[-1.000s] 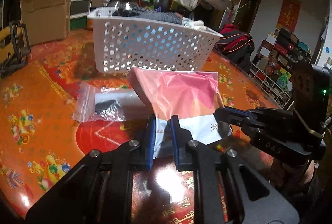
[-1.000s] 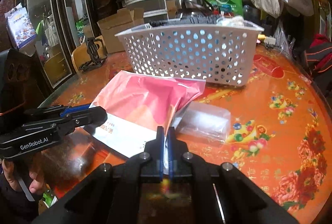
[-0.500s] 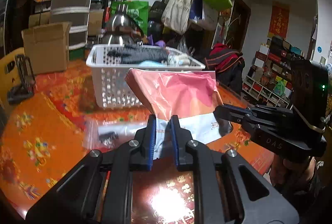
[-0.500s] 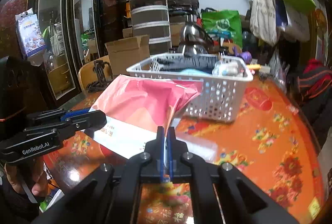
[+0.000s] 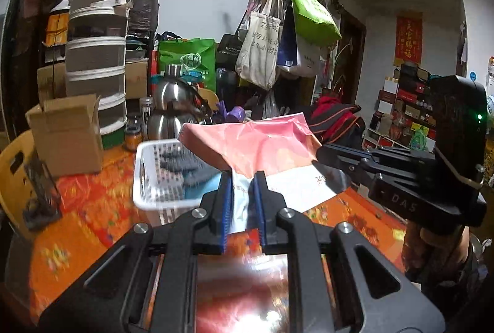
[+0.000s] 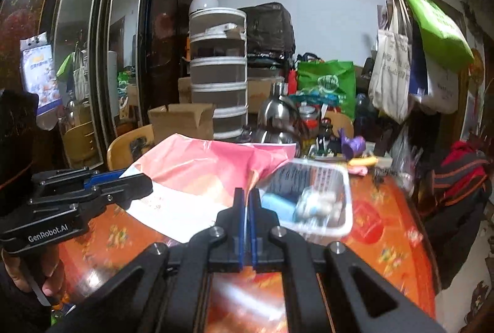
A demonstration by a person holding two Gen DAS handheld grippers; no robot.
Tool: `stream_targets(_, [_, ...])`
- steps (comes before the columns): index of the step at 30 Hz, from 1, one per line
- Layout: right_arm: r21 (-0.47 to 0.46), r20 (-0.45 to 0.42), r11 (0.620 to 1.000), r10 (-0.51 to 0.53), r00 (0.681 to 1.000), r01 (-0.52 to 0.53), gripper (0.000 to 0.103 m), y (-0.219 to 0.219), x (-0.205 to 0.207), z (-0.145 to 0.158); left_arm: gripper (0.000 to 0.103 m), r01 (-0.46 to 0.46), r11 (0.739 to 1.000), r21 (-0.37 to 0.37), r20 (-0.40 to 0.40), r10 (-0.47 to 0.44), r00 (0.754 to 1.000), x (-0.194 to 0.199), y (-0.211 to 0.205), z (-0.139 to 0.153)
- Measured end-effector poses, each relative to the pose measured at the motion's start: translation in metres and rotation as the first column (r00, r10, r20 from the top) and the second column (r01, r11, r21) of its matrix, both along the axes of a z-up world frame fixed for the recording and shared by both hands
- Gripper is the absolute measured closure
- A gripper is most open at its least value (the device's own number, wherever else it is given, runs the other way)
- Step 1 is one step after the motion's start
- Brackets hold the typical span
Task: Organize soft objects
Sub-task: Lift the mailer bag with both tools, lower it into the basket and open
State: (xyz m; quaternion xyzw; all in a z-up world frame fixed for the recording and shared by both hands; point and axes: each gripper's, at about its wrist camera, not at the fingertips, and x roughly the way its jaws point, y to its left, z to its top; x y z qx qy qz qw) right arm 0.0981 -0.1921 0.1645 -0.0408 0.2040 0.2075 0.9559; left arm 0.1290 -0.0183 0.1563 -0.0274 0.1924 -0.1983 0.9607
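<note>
A pink and white plastic bag (image 5: 262,144) hangs in the air between both grippers, above the table. My left gripper (image 5: 242,181) is shut on its white lower edge. My right gripper (image 6: 246,194) is shut on the bag's other edge (image 6: 216,166). The right gripper shows at the right of the left wrist view (image 5: 327,151), and the left gripper at the left of the right wrist view (image 6: 136,181). The white perforated basket (image 5: 148,200) holds dark and light blue soft items and sits below and behind the bag; it also shows in the right wrist view (image 6: 345,209).
The round table (image 6: 386,234) has an orange-red patterned top. A cardboard box (image 5: 66,134), steel kettles (image 5: 173,110), stacked mesh containers (image 5: 97,55) and a coat rack with bags (image 5: 278,33) stand behind. A yellow chair (image 5: 12,166) is at the left.
Both grippers have lifted the pink bag up off the table and carried it toward and above the basket. The clear zip bag on the table has dropped out of view.
</note>
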Motion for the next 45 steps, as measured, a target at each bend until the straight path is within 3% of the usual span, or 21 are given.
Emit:
stream_targets(8, [-0.017, -0.044, 0.999, -0.028, 0.999, 0.027, 0.102, 0.003, 0.084, 0.019, 0.09, -0.006, 0.999, 0.034, -0.052, 0.008, 0.999, 0.092, -0.002, 0.023])
stream_targets(16, [-0.055, -0.151, 0.997, -0.057, 0.987, 0.049, 0.102, 0.011, 0.155, -0.024, 0.09, -0.033, 0.997, 0.07, -0.174, 0.045, 0.984, 0.175, -0.008, -0.021])
stream_targets(30, [-0.142, -0.203, 0.989, -0.072, 0.977, 0.044, 0.102, 0.03, 0.195, -0.067, 0.089, -0.098, 0.99, 0.102, -0.283, 0.123, 0.951, 0.232, -0.001, -0.078])
stream_targets(35, [-0.163, -0.216, 0.985, -0.089, 0.972, 0.054, 0.101, 0.03, 0.198, -0.074, 0.078, -0.126, 0.987, 0.095, -0.302, 0.149, 0.942, 0.238, 0.005, -0.09])
stream_targets(37, [-0.135, -0.22, 0.989, -0.096, 0.971, 0.067, 0.101, 0.023, 0.197, -0.074, 0.056, -0.134, 0.989, 0.059, -0.31, 0.145, 0.94, 0.236, 0.012, -0.09])
stream_targets(38, [-0.117, -0.229, 0.99, -0.101, 0.968, 0.076, 0.099, 0.018, 0.197, -0.073, 0.047, -0.143, 0.988, 0.052, -0.305, 0.152, 0.94, 0.234, 0.014, -0.09])
stream_targets(39, [-0.11, -0.232, 0.991, -0.105, 0.967, 0.081, 0.096, 0.015, 0.196, -0.073, 0.032, -0.156, 0.986, 0.053, -0.288, 0.165, 0.943, 0.23, 0.017, -0.089])
stream_targets(40, [-0.108, -0.233, 0.99, -0.108, 0.967, 0.085, 0.084, 0.012, 0.195, -0.072, 0.024, -0.163, 0.985, 0.058, -0.271, 0.172, 0.947, 0.225, 0.018, -0.087])
stream_targets(41, [-0.108, -0.234, 0.99, -0.113, 0.966, 0.089, 0.058, 0.01, 0.193, -0.072, 0.022, -0.166, 0.984, 0.063, -0.258, 0.177, 0.95, 0.221, 0.018, -0.086])
stream_targets(43, [-0.107, -0.222, 0.989, -0.12, 0.968, 0.098, 0.032, 0.006, 0.185, -0.072, 0.02, -0.167, 0.984, 0.059, -0.255, 0.176, 0.951, 0.212, 0.02, -0.083])
stream_targets(45, [-0.101, -0.193, 0.989, -0.128, 0.973, 0.11, 0.032, 0.002, 0.173, -0.069, 0.019, -0.158, 0.986, 0.043, -0.259, 0.164, 0.952, 0.202, 0.022, -0.078])
